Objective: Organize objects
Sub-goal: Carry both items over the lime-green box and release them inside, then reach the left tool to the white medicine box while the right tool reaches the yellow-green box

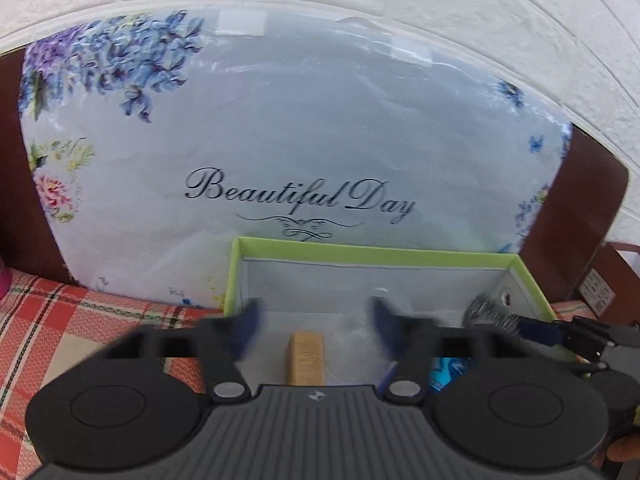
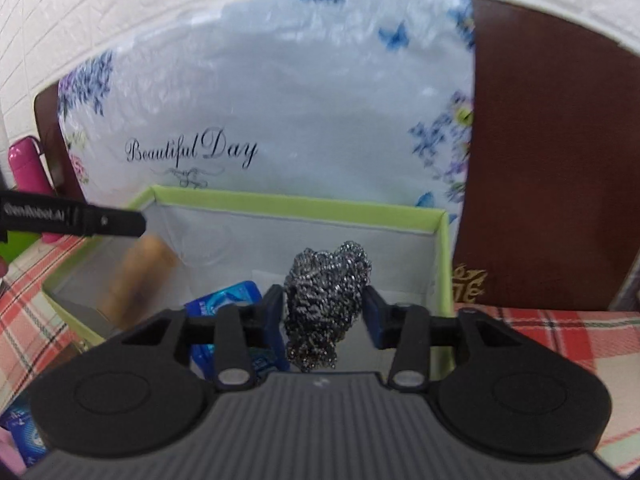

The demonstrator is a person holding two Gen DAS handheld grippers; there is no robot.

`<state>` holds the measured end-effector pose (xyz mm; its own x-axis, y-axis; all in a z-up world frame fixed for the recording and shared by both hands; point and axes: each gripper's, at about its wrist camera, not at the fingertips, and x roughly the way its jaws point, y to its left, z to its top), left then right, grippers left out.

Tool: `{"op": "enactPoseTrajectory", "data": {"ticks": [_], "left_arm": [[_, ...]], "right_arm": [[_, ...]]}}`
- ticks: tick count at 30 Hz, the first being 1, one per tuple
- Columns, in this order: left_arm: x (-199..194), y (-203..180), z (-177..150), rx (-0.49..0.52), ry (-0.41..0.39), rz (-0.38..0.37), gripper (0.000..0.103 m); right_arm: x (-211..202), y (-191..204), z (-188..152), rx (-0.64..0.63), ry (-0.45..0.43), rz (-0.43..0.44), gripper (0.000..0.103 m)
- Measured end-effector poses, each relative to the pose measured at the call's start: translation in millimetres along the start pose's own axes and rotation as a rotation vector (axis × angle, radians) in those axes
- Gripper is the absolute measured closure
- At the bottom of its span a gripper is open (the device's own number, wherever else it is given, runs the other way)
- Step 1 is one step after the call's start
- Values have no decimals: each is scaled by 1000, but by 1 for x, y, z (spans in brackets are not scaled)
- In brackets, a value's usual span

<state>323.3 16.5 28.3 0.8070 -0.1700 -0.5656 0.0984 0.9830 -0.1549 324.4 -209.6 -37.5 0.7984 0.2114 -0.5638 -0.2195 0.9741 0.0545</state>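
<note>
The pillow reads "Beautiful Day"; the left hand-held gripper, "GenRobot.AI".

Bright, even, soft light in both views — no hard shadows. Faint sheen and pale glare streaks across the plastic-wrapped floral pillow. Strong fisheye bending at the edges: brick wall curved, corners darkened. Motion smear on the left gripper fingertips and on the wooden block. Fairly sharp on the steel scourer — softer on the checked cloth toward the rim.
</note>
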Motion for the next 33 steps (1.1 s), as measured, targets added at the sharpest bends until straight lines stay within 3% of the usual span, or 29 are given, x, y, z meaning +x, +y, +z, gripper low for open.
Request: {"op": "enactPoseTrajectory", "data": {"ticks": [1,3,10,17,22,33], "left_arm": [[-3,1,-1,-9,-27,15,13],[-10,4,-3,0,-67,-6,13],[-45,2,-4,-24,-77,-21,13],[-116,-15,-20,4,-107,-47,13],[-159,-23,-55,31,-115,-46,13],[-185,-23,-129,-25,-9,-106,13]], "right_arm": [[-3,1,-1,-8,-19,-6,26],[-13,2,0,-7,-60,-6,16],[-68,-9,3,98,-156,-4,2],[-147,0,-16,165,-252,40,0],[-199,12,-49,172,-280,53,0],[-231,38,-120,170,-178,88,0]]}}
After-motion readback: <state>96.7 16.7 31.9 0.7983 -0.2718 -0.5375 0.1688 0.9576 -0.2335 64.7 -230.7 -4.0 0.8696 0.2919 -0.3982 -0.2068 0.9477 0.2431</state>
